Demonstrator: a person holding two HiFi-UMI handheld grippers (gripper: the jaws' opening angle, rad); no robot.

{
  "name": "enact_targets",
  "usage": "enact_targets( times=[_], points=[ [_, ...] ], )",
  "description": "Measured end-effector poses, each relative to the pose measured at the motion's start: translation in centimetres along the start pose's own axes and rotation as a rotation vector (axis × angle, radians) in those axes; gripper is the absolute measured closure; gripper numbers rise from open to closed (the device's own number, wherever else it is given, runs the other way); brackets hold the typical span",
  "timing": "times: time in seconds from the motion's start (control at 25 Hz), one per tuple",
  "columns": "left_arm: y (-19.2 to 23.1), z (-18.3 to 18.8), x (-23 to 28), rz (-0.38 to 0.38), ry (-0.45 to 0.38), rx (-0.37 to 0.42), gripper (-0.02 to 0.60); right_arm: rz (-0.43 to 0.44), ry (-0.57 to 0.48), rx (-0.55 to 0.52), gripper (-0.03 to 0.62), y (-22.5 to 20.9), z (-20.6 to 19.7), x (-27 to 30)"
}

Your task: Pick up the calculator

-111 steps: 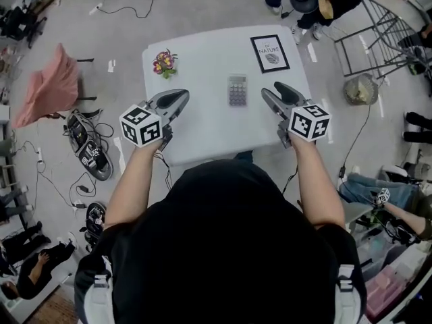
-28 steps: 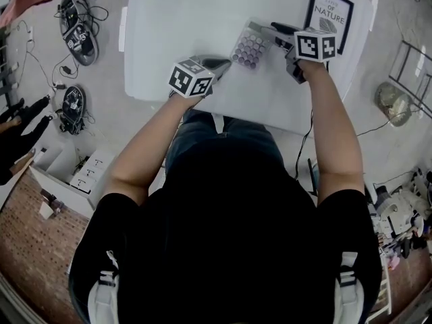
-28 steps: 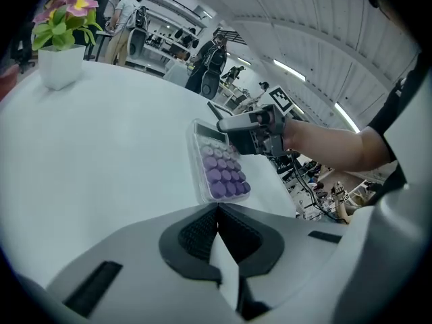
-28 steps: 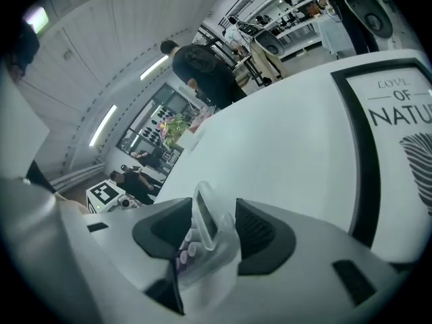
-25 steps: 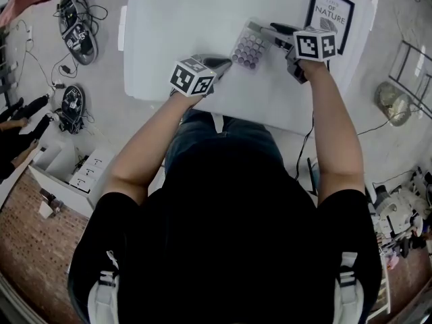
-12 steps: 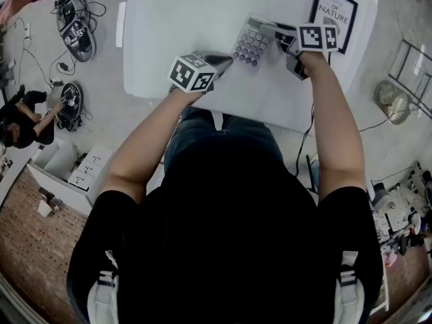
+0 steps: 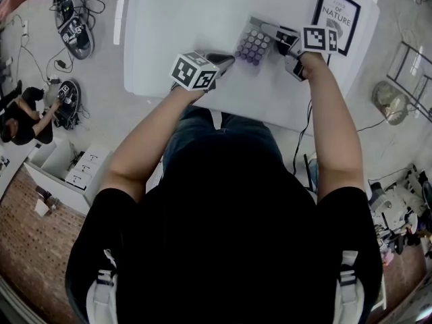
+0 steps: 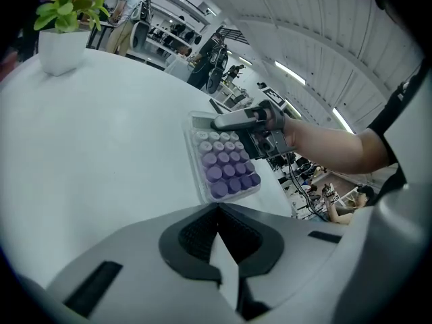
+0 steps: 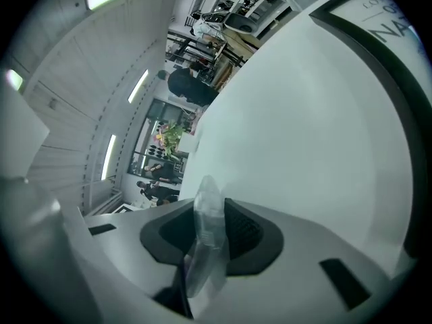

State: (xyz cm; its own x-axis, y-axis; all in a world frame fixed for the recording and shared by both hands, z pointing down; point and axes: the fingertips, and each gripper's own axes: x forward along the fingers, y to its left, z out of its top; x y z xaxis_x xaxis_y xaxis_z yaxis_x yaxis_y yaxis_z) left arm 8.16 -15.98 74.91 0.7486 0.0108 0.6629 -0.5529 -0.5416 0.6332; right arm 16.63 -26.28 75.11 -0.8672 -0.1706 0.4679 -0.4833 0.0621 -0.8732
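1. The calculator (image 7: 251, 44) is sitting toward the far right of the white counter (image 7: 182, 19). It is between the two grippers and near a framed print (image 7: 337, 15), with its round purple keys facing up.
2. The right gripper (image 7: 271, 30) is reaching in from the right onto the calculator's right-hand edge. Its jaws have just been closing and are now clamping on that thin, clear-looking rim, which is showing between the pads in the right gripper view.
3. The left gripper (image 7: 225, 59) is hovering just short of the calculator's near end. Its jaws are together with nothing between them.
4. I cannot tell whether the calculator is lifting off the counter yet. In the left gripper view its near corner seems to be lying at the surface.
5. The calculator is looking like a small, light, stiff plastic slab that will be keeping its shape in a grip. The rim is smooth and narrow, though. Held by one edge alone, it is likely to be pivoting or slipping between the pads.
6. The best hold is probably across the thin rim near the middle of a long side. The pads should be bearing on the frame, not on the raised keys, which would be giving way under pressure. Lifting slowly and keeping it level should be limiting any swing.
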Motion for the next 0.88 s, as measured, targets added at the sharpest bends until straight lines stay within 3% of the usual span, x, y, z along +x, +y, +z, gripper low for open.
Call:
enact_targets(
  times=[0.32, 0.52, 0.68, 0.88],
  points=[
    [0.0, 0.1, 0.0, -0.034, -0.017, -0.047, 0.563, -0.001, -0.045, -0.018, 0.484, 0.4, -0.1, -0.8],
    [-1.8, 0.4, 0.1, -0.054, -0.013, -0.022, 0.563, 0.015, -0.095, -0.013, 0.484, 1.1, -0.3, -2.9],
    [-1.5, 1.0, -1.0, -0.061, -0.015, -0.004, 0.563, 0.071, -0.123, -0.086, 0.484, 3.5, 0.8, -2.8],
    [-1.7, 1.3, -2.3, -0.068, -0.012, 0.015, 0.563, 0.020, -0.155, -0.045, 0.484, 4.2, 0.7, -4.0]
  ],
)
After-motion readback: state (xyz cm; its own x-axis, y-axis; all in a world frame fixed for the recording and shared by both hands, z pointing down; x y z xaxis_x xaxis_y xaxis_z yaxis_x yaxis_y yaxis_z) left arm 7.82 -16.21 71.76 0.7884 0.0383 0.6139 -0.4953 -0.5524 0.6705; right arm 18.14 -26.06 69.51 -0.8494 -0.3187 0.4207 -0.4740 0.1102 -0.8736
